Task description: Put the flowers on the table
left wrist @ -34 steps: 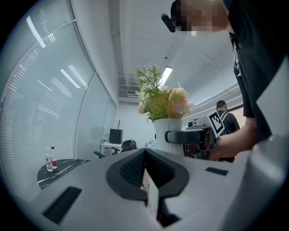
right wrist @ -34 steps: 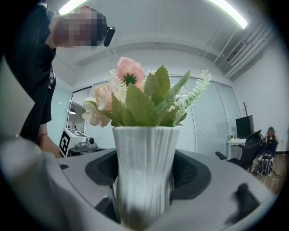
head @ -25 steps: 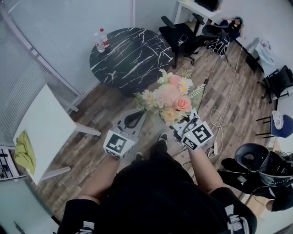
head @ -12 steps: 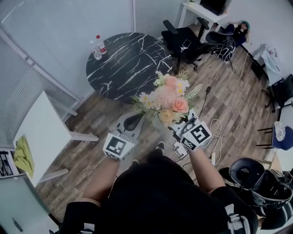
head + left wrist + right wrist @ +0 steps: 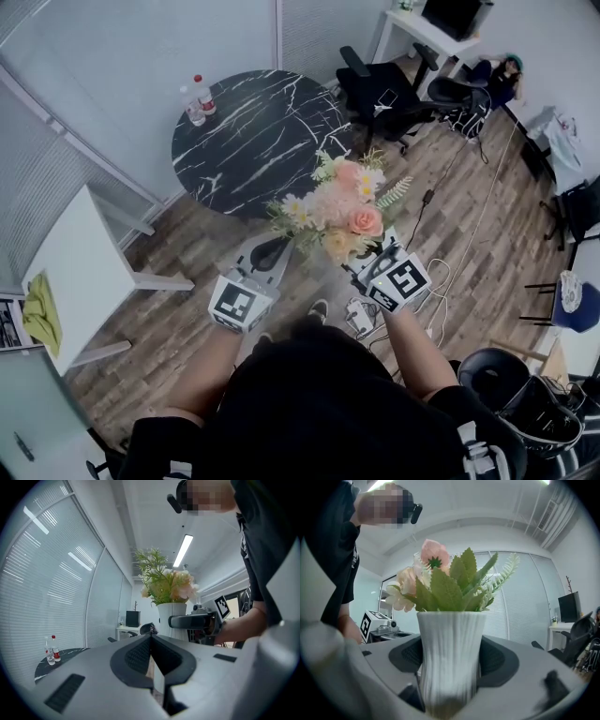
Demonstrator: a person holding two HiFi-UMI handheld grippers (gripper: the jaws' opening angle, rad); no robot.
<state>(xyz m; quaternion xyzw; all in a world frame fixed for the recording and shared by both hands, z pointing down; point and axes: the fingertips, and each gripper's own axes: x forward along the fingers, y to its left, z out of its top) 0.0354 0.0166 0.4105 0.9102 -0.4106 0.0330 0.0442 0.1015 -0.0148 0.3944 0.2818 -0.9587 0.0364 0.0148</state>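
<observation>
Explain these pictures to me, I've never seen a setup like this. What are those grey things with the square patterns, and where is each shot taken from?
No robot here: a person holds a handheld gripper in each hand, and the cubes with square patterns are part of them. The top-down picture comes from a camera on the person's head. The other two come from cameras riding on each gripper, looking along its fingers. The right gripper has its fingers closed on a white ribbed vase of flowers, held in the air above the wooden floor. The left gripper is shut and holds nothing. Ahead stands a round black table with two bottles near its edge. The vase is not on it yet.
</observation>
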